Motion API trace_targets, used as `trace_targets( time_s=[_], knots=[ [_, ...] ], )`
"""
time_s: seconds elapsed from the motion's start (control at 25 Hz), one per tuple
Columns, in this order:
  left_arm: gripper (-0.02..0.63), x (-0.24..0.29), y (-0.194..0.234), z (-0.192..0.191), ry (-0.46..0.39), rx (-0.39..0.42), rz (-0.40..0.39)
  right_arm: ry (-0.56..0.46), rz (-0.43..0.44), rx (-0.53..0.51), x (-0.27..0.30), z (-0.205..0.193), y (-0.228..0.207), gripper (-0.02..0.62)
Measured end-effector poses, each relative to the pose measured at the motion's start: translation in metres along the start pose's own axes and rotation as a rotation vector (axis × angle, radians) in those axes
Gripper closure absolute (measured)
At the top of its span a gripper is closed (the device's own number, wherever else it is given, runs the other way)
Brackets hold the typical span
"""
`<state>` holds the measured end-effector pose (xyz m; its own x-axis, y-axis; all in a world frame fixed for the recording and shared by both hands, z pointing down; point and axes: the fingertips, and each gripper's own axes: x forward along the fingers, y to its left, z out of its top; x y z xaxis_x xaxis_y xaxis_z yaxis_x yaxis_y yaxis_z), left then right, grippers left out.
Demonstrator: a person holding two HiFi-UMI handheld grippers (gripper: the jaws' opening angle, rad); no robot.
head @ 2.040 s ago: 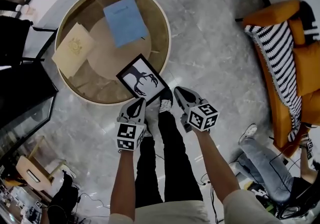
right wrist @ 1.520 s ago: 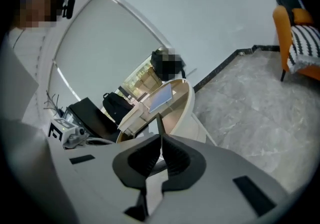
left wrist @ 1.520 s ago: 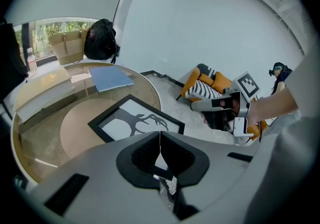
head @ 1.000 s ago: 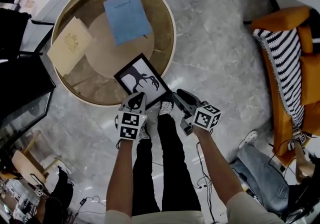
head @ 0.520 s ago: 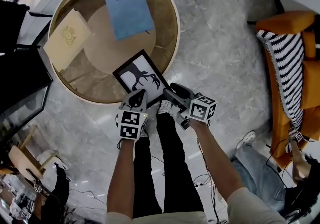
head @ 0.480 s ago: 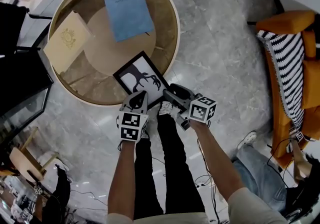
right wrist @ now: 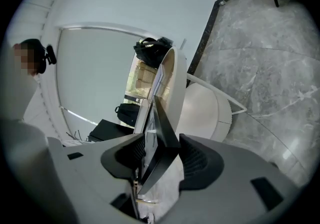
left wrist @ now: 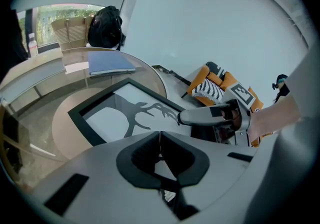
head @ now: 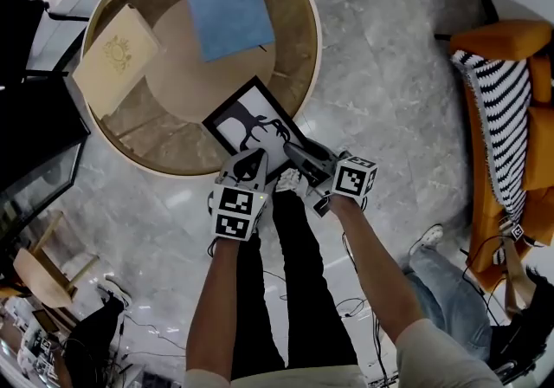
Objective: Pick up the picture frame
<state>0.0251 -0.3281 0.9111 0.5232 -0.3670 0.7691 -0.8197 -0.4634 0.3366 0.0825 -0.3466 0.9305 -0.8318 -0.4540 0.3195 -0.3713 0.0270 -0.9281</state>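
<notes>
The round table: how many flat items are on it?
3. A blue notebook at the far side, a beige booklet at the left, and the picture frame at the near rim. None seems hidden.

Bright even light, soft shadows, fisheye warp, gripper views w/ dark vignette

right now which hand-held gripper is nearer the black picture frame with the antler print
Right. The right hand-held gripper has a corner of the black picture frame between jaws that have just been opening. The left hand-held gripper, shut, sits by its near edge.
</notes>
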Motion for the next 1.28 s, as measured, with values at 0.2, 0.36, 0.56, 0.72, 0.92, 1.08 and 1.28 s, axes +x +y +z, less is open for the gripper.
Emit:
trace_targets(
  time_s=[0.2,0.36,0.56,0.72,0.92,1.08,1.28],
  knots=[
    [0.584,0.002,-0.004,0.000,-0.010,-0.022,-0.008,0.011,0.024,-0.018,-0.001,-0.003,0.004,0.437],
    [0.584,0.003,-0.007,-0.001,-0.009,-0.022,-0.022,-0.001,0.026,0.011,-0.005,-0.003,0.003,0.486],
    [0.584,0.001,-0.015,0.002,-0.026,-0.016,-0.025,-0.028,0.060,0.014,-0.017,0.000,0.014,0.521],
    [0.584,-0.004,-0.023,0.005,-0.035,-0.027,-0.023,-0.027,0.062,-0.002,-0.028,0.001,0.027,0.531],
    [0.584,-0.017,-0.027,0.008,-0.043,-0.031,-0.021,-0.033,0.060,-0.021,-0.033,-0.002,0.045,0.534],
    [0.584,-0.029,-0.028,0.014,-0.052,-0.040,-0.002,-0.038,0.034,0.003,-0.038,-0.002,0.059,0.537],
    [0.584,-0.058,-0.017,0.025,-0.078,-0.056,0.031,-0.074,-0.009,0.072,-0.042,-0.002,0.075,0.540]
  ],
)
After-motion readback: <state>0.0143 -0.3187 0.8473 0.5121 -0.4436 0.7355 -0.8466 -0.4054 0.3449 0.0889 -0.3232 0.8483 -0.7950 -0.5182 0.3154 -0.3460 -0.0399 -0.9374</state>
